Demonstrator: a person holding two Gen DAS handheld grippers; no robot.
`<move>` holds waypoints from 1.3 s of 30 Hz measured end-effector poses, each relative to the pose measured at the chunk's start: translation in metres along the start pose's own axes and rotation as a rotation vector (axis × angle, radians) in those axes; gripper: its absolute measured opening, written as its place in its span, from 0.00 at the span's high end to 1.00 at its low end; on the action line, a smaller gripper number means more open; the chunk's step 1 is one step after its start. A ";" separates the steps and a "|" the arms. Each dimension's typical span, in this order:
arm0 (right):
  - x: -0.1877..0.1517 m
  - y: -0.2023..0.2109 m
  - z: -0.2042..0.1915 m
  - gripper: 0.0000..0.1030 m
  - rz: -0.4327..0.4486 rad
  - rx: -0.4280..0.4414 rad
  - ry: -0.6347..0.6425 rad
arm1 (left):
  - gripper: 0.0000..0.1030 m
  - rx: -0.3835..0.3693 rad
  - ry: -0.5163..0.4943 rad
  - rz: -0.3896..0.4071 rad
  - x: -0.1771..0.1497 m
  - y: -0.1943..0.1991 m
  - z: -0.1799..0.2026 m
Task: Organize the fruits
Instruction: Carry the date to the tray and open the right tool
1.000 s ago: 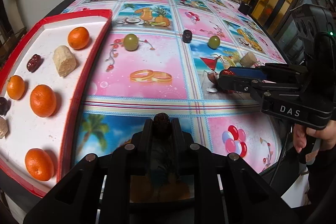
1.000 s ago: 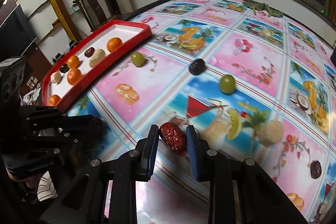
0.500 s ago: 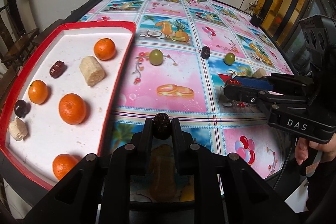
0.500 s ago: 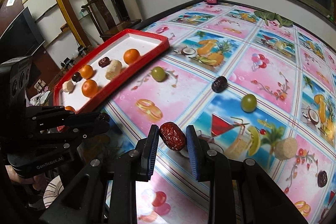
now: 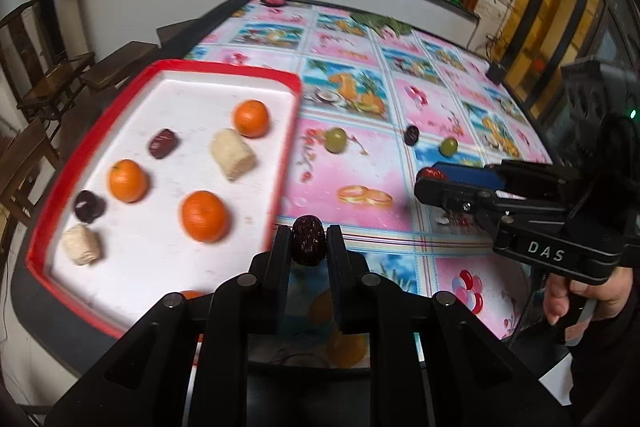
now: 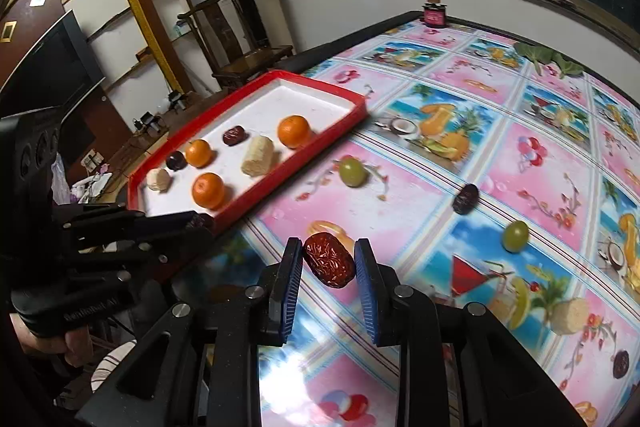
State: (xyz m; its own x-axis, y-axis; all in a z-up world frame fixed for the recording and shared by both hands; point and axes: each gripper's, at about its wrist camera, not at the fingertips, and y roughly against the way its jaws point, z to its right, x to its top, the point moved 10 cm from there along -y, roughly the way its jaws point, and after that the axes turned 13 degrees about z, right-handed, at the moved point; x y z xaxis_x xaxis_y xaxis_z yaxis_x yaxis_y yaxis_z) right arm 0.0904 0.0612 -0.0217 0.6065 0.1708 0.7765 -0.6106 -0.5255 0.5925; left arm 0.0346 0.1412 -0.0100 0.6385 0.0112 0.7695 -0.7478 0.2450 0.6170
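My left gripper (image 5: 307, 242) is shut on a dark wrinkled date (image 5: 307, 241), held above the table near the front right rim of the red-rimmed white tray (image 5: 284, 163). My right gripper (image 6: 328, 263) is shut on a red date (image 6: 329, 265), raised over the table right of the tray (image 6: 256, 191); it also shows in the left wrist view (image 5: 434, 179). The tray holds several oranges (image 5: 205, 215), dates (image 5: 162, 143) and pale cake rolls (image 5: 233, 154). Two green grapes (image 6: 353, 171) (image 6: 515, 235) and a dark date (image 6: 465, 199) lie on the tablecloth.
A pale cake roll (image 6: 570, 315) and another dark date (image 6: 621, 364) lie at the right of the table. A small pink jar (image 6: 434, 15) stands at the far edge. Wooden chairs (image 5: 44, 83) stand left of the table.
Both grippers have lifted and swung left toward the tray, each keeping its date. The tray now sits more central in both views.
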 end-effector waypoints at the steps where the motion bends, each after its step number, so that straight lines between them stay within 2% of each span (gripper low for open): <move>1: 0.001 0.000 -0.002 0.74 0.001 0.004 0.001 | 0.85 0.006 0.007 0.005 0.001 0.003 -0.005; 9: 0.017 -0.013 -0.036 0.74 0.012 0.066 0.027 | 0.85 0.090 0.064 0.032 0.006 0.016 -0.052; 20: 0.035 -0.045 -0.081 0.74 -0.008 0.140 0.060 | 0.85 0.171 0.121 0.011 -0.005 0.005 -0.104; 29: 0.053 -0.083 -0.108 0.74 -0.039 0.176 0.077 | 0.85 0.172 0.124 -0.012 -0.008 -0.007 -0.117; 39: 0.053 -0.117 -0.118 0.74 -0.066 0.187 0.074 | 0.85 0.153 0.130 -0.034 -0.012 -0.021 -0.119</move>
State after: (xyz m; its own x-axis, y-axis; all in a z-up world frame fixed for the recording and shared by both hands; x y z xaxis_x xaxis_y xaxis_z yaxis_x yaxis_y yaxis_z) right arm 0.1344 0.2299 -0.0248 0.5989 0.2674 0.7548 -0.4612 -0.6554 0.5981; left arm 0.0637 0.2509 -0.0518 0.6748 0.1329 0.7260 -0.7378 0.0972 0.6680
